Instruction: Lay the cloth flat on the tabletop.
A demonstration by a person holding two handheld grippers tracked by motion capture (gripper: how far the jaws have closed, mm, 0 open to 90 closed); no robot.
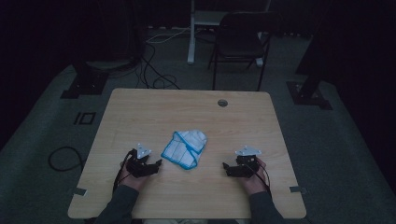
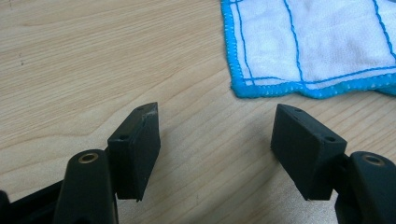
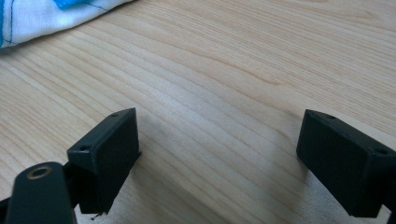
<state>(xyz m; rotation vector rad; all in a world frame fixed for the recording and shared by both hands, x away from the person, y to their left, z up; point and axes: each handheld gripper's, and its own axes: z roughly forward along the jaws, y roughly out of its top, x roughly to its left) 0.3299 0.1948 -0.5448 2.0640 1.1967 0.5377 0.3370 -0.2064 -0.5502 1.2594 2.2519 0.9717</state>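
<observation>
Cloth waiting, both grippers poised to start

The table holds a blue-edged white cloth, folded, at its middle, between the two hands. The left gripper sits near the cloth's hemmed corner, jaws spread and empty; the right gripper rests farther off, also spread and empty. The approach seems to be the step in hand: next, each should probably close in on an edge and pinch it.

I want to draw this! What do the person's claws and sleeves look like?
Each claw, left and right, is black with two blocky, flat-faced fingers showing small screw holes and brass-ringed pivots. A pale grey three-cornered plate sits on top of each, and thin dark cables trail back along the hands. The sleeves are dark grey.
</observation>
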